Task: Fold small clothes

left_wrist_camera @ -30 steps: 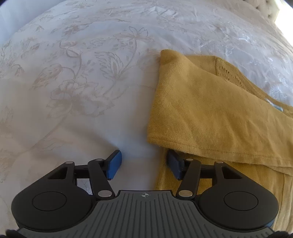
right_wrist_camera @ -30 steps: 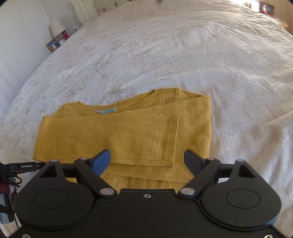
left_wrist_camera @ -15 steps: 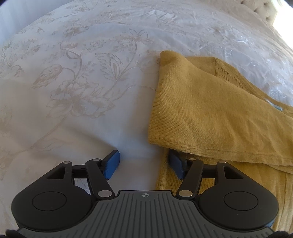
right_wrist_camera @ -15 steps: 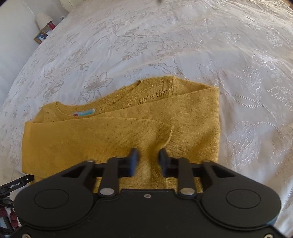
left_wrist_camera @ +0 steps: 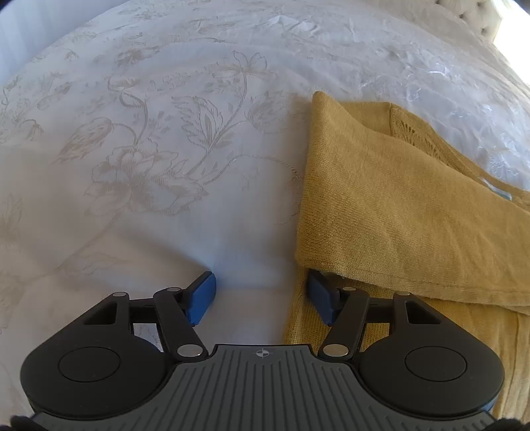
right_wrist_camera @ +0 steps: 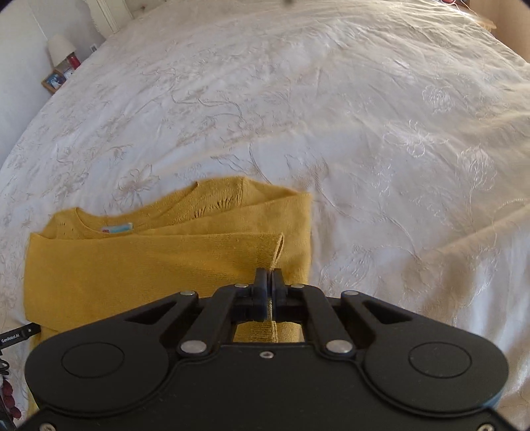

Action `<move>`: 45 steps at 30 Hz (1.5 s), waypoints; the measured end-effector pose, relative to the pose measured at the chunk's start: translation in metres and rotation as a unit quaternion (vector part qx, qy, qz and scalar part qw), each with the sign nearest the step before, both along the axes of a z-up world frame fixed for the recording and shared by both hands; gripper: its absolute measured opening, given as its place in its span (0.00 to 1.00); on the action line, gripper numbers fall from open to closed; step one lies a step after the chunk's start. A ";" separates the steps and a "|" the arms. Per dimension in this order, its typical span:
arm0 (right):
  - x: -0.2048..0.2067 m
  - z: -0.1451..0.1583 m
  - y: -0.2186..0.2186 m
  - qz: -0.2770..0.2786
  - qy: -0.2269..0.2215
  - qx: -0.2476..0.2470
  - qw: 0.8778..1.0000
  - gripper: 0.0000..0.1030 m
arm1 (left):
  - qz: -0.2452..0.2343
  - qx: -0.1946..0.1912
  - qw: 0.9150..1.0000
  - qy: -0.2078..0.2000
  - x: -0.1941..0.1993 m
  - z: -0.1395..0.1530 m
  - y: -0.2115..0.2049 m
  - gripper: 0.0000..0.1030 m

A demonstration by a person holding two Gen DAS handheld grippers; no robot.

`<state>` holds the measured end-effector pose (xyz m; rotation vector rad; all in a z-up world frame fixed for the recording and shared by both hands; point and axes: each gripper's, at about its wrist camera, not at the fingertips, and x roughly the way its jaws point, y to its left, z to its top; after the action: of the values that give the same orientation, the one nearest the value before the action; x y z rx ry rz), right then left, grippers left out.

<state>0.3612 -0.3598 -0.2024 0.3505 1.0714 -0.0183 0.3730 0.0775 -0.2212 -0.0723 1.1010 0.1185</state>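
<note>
A mustard-yellow knit sweater (right_wrist_camera: 139, 265) lies folded on the white embroidered bedspread (right_wrist_camera: 331, 116), its neckline and blue label at the far side. My right gripper (right_wrist_camera: 269, 277) is shut on the cuff end of the sleeve (right_wrist_camera: 276, 247) folded across the top, and the cuff edge stands up a little from the body. In the left wrist view the sweater (left_wrist_camera: 397, 205) fills the right half. My left gripper (left_wrist_camera: 260, 288) is open at its left edge: one blue finger rests on the bedspread, the other sits on the lower layer, just under the folded sleeve's edge.
A bedside shelf with a lamp (right_wrist_camera: 59, 49) and small framed items stands at the far left beyond the bed. A tufted headboard (left_wrist_camera: 480, 20) shows at the top right of the left wrist view. The bedspread (left_wrist_camera: 149, 149) stretches wide around the sweater.
My right gripper went from wide open to shut on the sleeve cuff and shifted right, lifting the cuff edge. My left gripper stayed put, its jaws slightly wider.
</note>
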 end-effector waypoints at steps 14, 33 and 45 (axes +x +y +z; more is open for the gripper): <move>-0.008 -0.012 -0.009 -0.025 0.020 -0.044 0.999 0.08 | -0.020 0.007 1.000 0.011 -0.006 0.004 0.006 0.64; -0.020 0.005 0.015 0.006 -0.046 -0.045 0.998 0.96 | -0.135 -0.004 0.988 -0.069 0.004 0.057 -0.051 0.72; 0.005 -0.003 0.066 0.083 -0.046 -0.031 0.995 0.98 | -0.081 0.090 0.992 -0.031 0.073 0.013 -0.033 0.85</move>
<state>0.3659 -0.2939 -0.2057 0.2041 1.0034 0.1110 0.4461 0.0440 -0.2081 0.1728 1.0255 0.0693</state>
